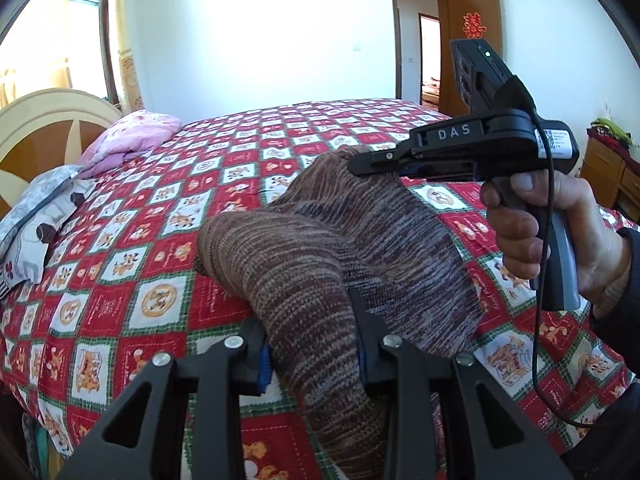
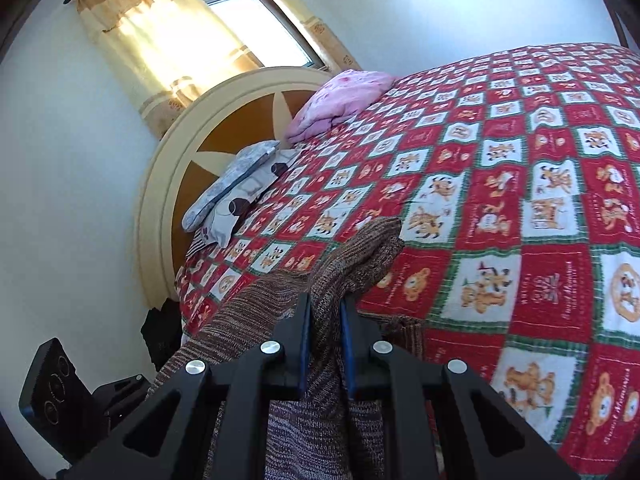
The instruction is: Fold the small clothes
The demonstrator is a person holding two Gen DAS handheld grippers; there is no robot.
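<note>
Left gripper (image 1: 314, 364): nearest the left wrist camera, at 6 o'clock of that view. Its 2 blue-padded fingers (image 1: 263, 368) stand partly apart and press a thick bunch of knit from both sides.
Right gripper (image 2: 325, 344): nearest the right wrist camera, at 6 o'clock of that view. Its 2 fingers are nearly together, with a narrow fold of the same knit pinched between the blue pads (image 2: 349, 356). In the left wrist view it shows at 2 o'clock, clamped on the far upper corner of the cloth.
Knit garment (image 1: 320, 256): brown, grey and cream striped; held off the bed between both grippers. In the left wrist view it runs from 6 o'clock up to 2 o'clock, one rounded fold bulging toward 9 o'clock. In the right wrist view it hangs down past 6 o'clock, and a loose end (image 2: 368, 256) stands above the fingers.
Right hand (image 1: 560, 236): at 3 o'clock, wrapped round the grey handle; dark sleeve at the wrist.
Cable (image 1: 548, 264): black, hanging down in front of the handle.
Bedspread (image 1: 140, 248): red, white and green checks with cartoon animals; under the garment.
Pink bedding (image 2: 344, 100): at 11 o'clock, against the headboard (image 2: 192, 152).
Grey patterned pillows (image 2: 236, 184): at 9 o'clock, near the headboard.
Window with curtains (image 2: 180, 36): at 11 o'clock.
Open door (image 1: 476, 48): at 1 o'clock.
</note>
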